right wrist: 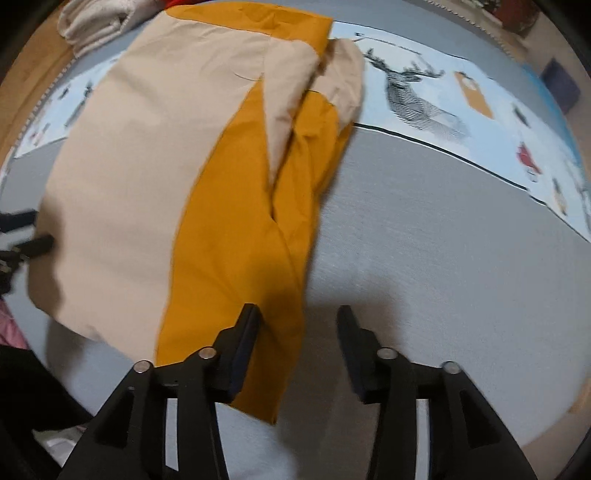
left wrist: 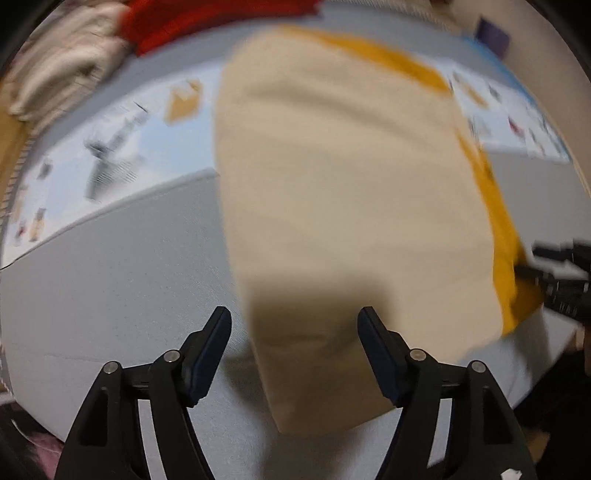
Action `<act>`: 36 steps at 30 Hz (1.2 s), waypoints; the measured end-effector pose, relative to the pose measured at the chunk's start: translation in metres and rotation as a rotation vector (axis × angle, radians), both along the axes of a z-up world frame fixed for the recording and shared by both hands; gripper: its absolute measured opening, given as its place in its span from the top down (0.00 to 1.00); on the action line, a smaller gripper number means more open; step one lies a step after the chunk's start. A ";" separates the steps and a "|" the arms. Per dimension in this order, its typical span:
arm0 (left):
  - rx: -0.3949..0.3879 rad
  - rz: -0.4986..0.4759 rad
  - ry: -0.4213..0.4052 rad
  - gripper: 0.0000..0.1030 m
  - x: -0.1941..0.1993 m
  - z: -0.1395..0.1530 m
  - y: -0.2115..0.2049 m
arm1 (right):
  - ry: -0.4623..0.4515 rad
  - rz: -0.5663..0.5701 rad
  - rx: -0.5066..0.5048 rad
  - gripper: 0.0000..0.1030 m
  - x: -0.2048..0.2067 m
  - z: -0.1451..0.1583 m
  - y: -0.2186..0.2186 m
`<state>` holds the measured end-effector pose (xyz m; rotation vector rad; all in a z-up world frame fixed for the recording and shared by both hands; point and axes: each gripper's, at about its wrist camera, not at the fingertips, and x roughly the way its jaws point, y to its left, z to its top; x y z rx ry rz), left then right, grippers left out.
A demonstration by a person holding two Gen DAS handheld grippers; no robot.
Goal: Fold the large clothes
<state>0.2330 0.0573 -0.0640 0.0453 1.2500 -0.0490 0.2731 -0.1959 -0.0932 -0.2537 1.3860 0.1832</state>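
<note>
1. Two claws, both spread, nothing pinched.
2. Left gripper [left wrist: 294, 317]: beige-and-mustard garment [left wrist: 343, 192] lies flat ahead on grey mat [left wrist: 110, 280], near edge between its fingers.
3. Right gripper [right wrist: 300, 314]: mustard panel under left finger [right wrist: 243, 343].

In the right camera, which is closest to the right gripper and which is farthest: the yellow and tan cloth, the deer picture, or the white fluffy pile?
From the right gripper, nearest first:
1. The yellow and tan cloth, just ahead and to the left, with its near end beside the left finger.
2. The deer picture, ahead to the right on the printed strip.
3. The white fluffy pile, far back in the left corner.
</note>
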 end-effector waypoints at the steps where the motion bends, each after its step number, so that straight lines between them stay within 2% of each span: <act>1: -0.004 0.039 -0.055 0.25 -0.007 0.011 0.003 | -0.013 -0.014 -0.007 0.50 -0.002 0.003 -0.002; 2: -0.018 0.069 -0.103 0.17 -0.014 0.021 0.006 | -0.039 -0.030 -0.014 0.50 -0.004 0.009 -0.004; 5: -0.036 0.128 -0.218 0.11 -0.035 0.049 0.011 | -0.230 -0.071 -0.028 0.49 -0.018 0.049 -0.009; 7: -0.051 0.149 -0.295 0.09 -0.055 0.067 0.011 | -0.358 -0.096 -0.018 0.43 -0.034 0.077 -0.012; 10: -0.066 0.134 -0.427 0.08 -0.086 0.099 0.001 | -0.603 -0.101 0.040 0.24 -0.076 0.130 -0.015; 11: -0.067 0.129 -0.474 0.08 -0.098 0.112 -0.003 | -0.677 -0.091 0.054 0.14 -0.092 0.144 -0.015; 12: -0.069 0.129 -0.506 0.07 -0.105 0.120 -0.006 | -0.722 -0.084 0.063 0.08 -0.103 0.153 -0.015; 14: -0.075 0.132 -0.592 0.01 -0.130 0.141 -0.009 | -0.823 -0.061 0.108 0.02 -0.141 0.173 -0.018; 16: -0.066 0.138 -0.659 0.01 -0.155 0.157 -0.014 | -0.842 -0.048 0.147 0.00 -0.161 0.179 -0.019; 18: -0.067 0.128 -0.678 0.01 -0.176 0.162 -0.020 | -0.845 -0.053 0.175 0.00 -0.187 0.180 -0.020; 22: -0.097 0.084 -0.564 0.01 -0.194 0.138 -0.035 | -0.744 -0.143 0.224 0.00 -0.208 0.167 -0.029; 25: -0.078 0.105 -0.542 0.01 -0.203 0.114 -0.042 | -0.732 -0.175 0.212 0.00 -0.216 0.159 -0.031; 28: -0.101 0.135 -0.469 0.01 -0.195 0.096 -0.040 | -0.733 -0.155 0.188 0.00 -0.216 0.151 -0.025; 32: -0.053 0.149 -0.495 0.01 -0.187 0.094 -0.039 | -0.720 -0.120 0.175 0.00 -0.212 0.143 -0.015; 36: -0.084 0.167 -0.452 0.01 -0.187 0.082 -0.037 | -0.705 -0.100 0.173 0.00 -0.208 0.137 -0.005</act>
